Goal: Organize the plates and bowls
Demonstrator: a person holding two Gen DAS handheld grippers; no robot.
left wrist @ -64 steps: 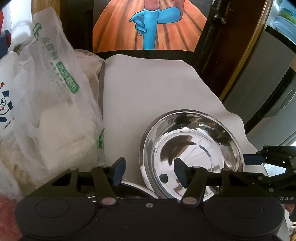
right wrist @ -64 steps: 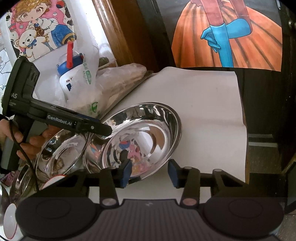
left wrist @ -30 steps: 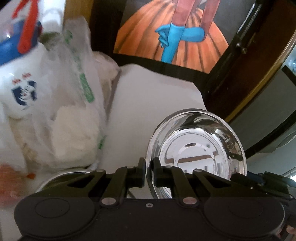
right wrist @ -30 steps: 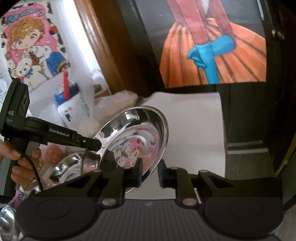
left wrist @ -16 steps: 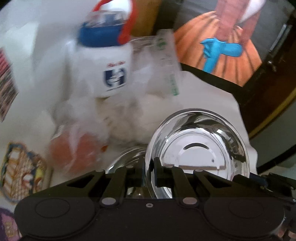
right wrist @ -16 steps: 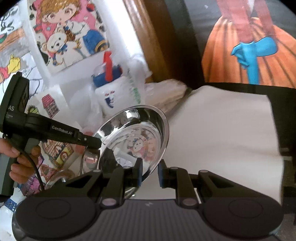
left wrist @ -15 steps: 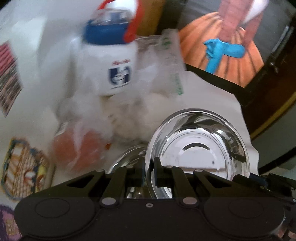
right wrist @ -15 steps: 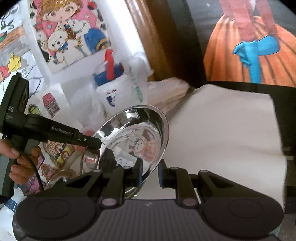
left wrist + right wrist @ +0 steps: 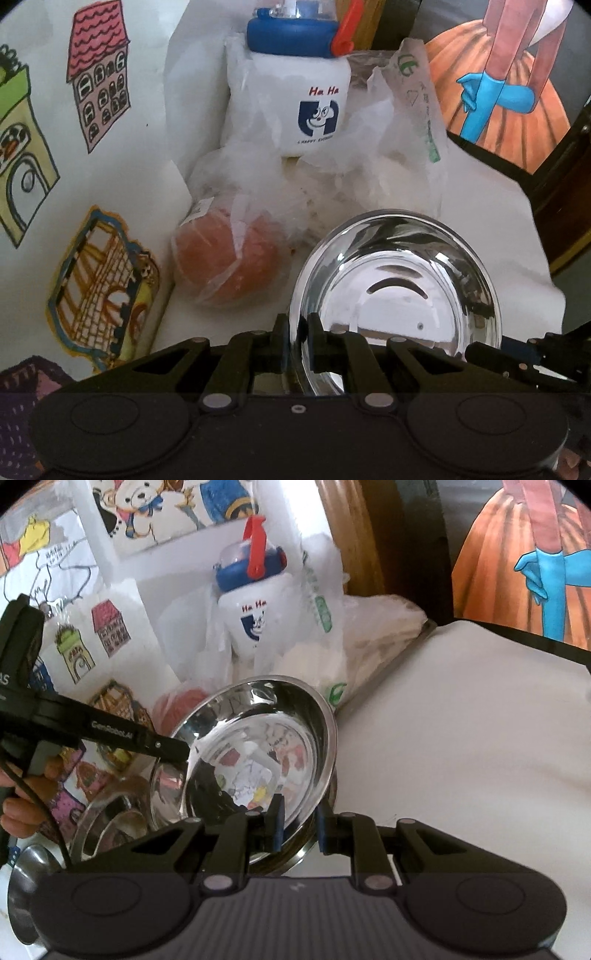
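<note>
Stainless bowl (image 9: 258,753) held tilted above counter (image 9: 461,738), other steel bowls (image 9: 110,823) below at 8 o'clock. We note left gripper (image 9: 297,345) and right gripper (image 9: 299,827) jaws both clamped on opposite rim edges; we judge two-point grip steadies carry toward stack.

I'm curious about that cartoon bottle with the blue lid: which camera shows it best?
The left wrist view: the bottle faces the camera squarely, logo sharp, though its top is cropped. The right wrist view shows the whole bottle, red flip cap included, but smaller, with plastic bags around it.
</note>
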